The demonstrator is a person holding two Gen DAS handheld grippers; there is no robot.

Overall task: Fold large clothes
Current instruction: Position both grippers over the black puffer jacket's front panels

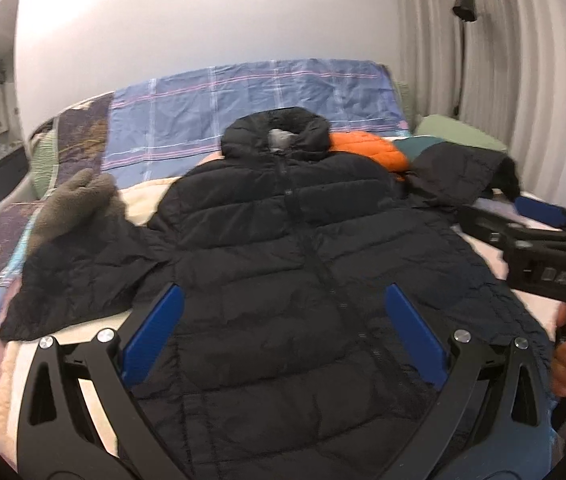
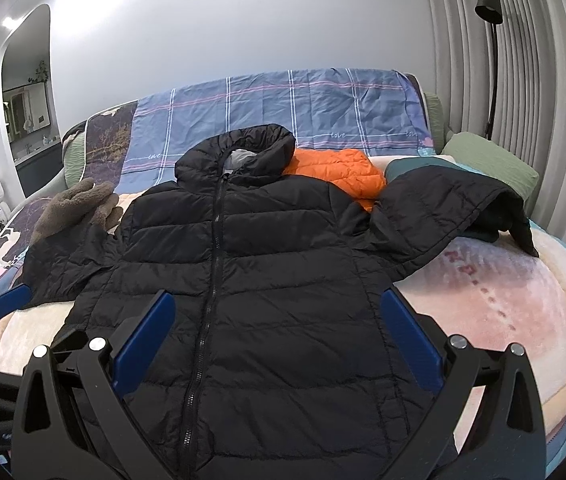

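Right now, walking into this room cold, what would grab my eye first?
A big black puffer jacket lies zipped and face up across the bed, sleeves spread. An orange jacket peeks out beside its collar. Nearest the cameras, two open grippers with blue pads hover over the hem: left gripper, right gripper.

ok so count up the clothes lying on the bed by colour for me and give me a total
Black: 1, the puffer jacket spread flat, zipped, sleeves out.
Orange: 1, a quilted jacket behind its right shoulder.
Grey-brown: 1, a fleecy garment by the left sleeve.
Dark teal: 1, a piece partly under the right sleeve.
Total: 4 garments that I can tell apart.
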